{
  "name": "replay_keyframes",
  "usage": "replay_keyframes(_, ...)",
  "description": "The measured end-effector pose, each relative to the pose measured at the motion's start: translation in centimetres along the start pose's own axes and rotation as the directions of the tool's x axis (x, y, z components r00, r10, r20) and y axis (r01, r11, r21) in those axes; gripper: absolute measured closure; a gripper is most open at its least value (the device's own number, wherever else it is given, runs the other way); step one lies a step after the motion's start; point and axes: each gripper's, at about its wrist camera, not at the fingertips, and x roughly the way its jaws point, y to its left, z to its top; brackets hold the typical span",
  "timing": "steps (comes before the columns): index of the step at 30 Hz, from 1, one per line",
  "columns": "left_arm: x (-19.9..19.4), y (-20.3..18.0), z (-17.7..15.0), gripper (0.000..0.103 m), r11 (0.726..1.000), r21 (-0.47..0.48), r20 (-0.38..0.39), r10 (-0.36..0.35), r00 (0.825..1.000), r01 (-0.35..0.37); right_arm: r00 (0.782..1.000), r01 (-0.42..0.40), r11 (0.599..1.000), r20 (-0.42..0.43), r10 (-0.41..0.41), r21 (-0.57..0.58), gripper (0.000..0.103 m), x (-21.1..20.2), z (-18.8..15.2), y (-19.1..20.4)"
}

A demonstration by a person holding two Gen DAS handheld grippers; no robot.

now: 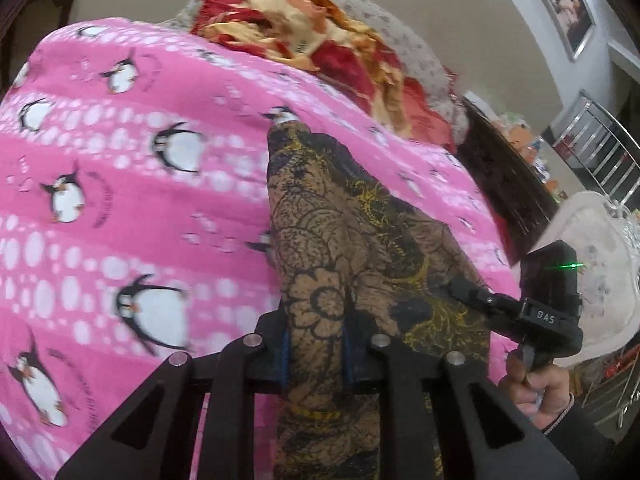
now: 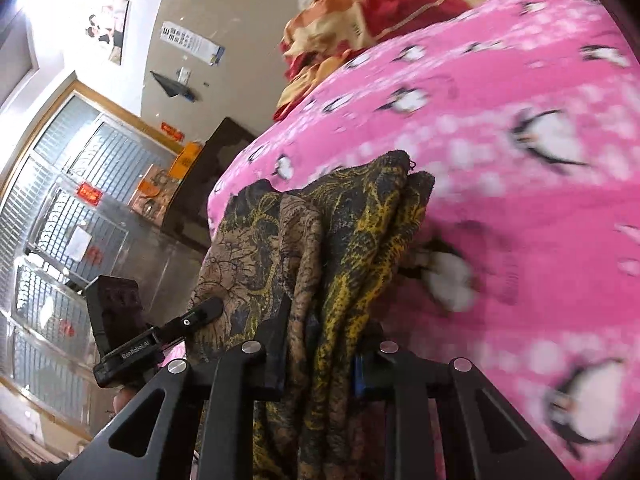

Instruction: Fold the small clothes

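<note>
Covering the bed, pink penguin blanket [image 1: 120, 184], framed picture [image 1: 566, 6] beyond

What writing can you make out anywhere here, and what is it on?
"DAS": on the right tongs.
"GenRobot.AI": on the left tongs.
Wall chart: too small to read.
Red door signs: blurred.
Pink blanket lettering: blurred.

- One brown patterned cloth [image 1: 340, 216], clamped in both grippers.
- Two grippers: the left gripper [image 1: 316, 344] and the right gripper [image 2: 320, 356].
- One pink penguin blanket [image 1: 120, 200].
- One red and orange blanket [image 1: 320, 40].
- One framed picture [image 1: 566, 8].
</note>
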Motion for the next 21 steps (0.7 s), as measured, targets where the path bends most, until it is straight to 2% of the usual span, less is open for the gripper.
replay_keyframes(3,1.1,0.7,-0.2,0.083,1.0,0.011,-0.011,0.013,1.0,-0.013,1.0,0.009,1.0,-0.009,-0.009,-0.003,0.078,1.0,0.2,-0.4)
replay_keyframes(5,2.5,0.7,-0.6,0.076,0.999,0.024,-0.032,0.034,0.999,-0.034,0.999,0.038,0.999,-0.039,-0.037,0.028,0.077,1.7,0.1,-2.1)
replay_keyframes(6,3.3,0.9,-0.9,0.069,0.999,0.017,-0.051,0.048,0.998,-0.047,0.997,0.06,0.997,-0.048,-0.057,0.055,0.073,1.8,-0.2,-2.9)
replay_keyframes(7,3.5,1.1,-0.9,0.062,0.998,0.014,-0.055,0.056,0.997,-0.055,0.998,0.049,0.995,-0.047,-0.045,0.09,0.073,1.6,-0.4,-3.8)
replay_keyframes(8,3.4,1.3,-0.8,0.059,0.998,0.006,-0.053,0.063,0.997,-0.063,0.999,0.035,0.993,-0.035,-0.031,0.109,0.074,1.2,-0.5,-3.9)
replay_keyframes(9,3.1,1.5,-0.7,0.055,0.998,-0.001,-0.05,0.063,0.997,-0.063,0.999,0.043,0.993,-0.031,-0.039,0.114,0.07,0.7,-0.5,-3.8)
replay_keyframes(12,0.6,2.3,0.2,0.05,0.995,-0.008,0.005,0.096,0.995,-0.096,0.993,0.114,0.991,-0.016,-0.113,0.067,0.067,-1.7,-0.4,-2.7)
replay_keyframes(13,-0.1,2.4,0.3,0.048,0.994,-0.004,0.024,0.107,0.994,-0.107,0.989,0.148,0.988,-0.005,-0.148,0.034,0.066,-2.5,-0.3,-2.1)
replay_keyframes(15,-1.6,1.9,1.1,0.043,0.992,0.009,0.083,0.128,0.988,-0.129,0.969,0.246,0.96,0.054,-0.241,-0.132,0.066,-4.2,-0.2,1.0)
replay_keyframes(17,-1.5,0.8,1.8,0.043,0.989,0.025,0.115,0.14,0.983,-0.144,0.951,0.308,0.899,0.09,-0.295,-0.31,0.066,-4.0,-0.2,4.9)
replay_keyframes(19,-0.1,-0.5,2.6,0.043,0.987,0.028,0.119,0.156,0.981,-0.16,0.943,0.326,0.844,0.079,-0.325,-0.425,0.066,-2.3,-0.5,7.7)
replay_keyframes(20,0.7,-1.2,2.7,0.043,0.984,0.03,0.119,0.173,0.978,-0.178,0.931,0.34,0.792,0.064,-0.359,-0.506,0.066,-0.4,-1.1,9.5)
replay_keyframes(21,1.6,-1.9,2.9,0.042,0.981,0.033,0.117,0.186,0.976,-0.191,0.929,0.331,0.77,0.046,-0.367,-0.546,0.067,0.7,-1.6,10.2)
